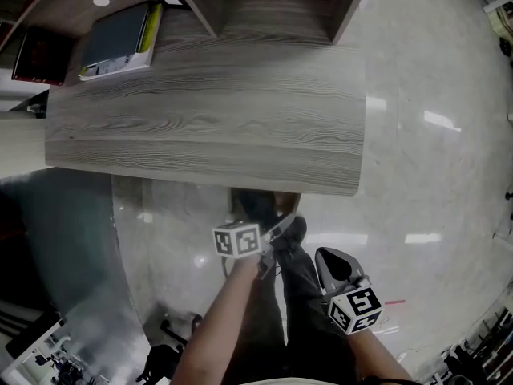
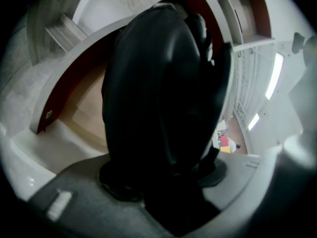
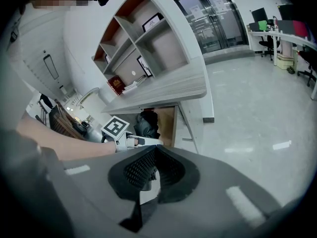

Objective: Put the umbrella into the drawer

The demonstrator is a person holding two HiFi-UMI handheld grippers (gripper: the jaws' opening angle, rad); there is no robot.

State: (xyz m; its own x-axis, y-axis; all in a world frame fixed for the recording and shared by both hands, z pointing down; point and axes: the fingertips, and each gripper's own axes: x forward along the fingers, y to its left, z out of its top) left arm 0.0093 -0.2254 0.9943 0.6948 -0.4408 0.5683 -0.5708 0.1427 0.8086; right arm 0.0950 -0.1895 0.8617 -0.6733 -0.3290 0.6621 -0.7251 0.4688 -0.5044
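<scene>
A folded black umbrella fills the left gripper view, and my left gripper is shut on its near end. In the head view the left gripper reaches under the desk's front edge, with the umbrella at the open drawer. The right gripper view shows the umbrella in front of the drawer's pale wood inside. My right gripper hangs lower and to the right, shut with nothing between its ribbed pads.
The grey wood-grain desk overhangs the drawer. Books and a red book lie at its far left. An office chair base stands on the glossy floor at lower left. Wall shelves rise behind the desk.
</scene>
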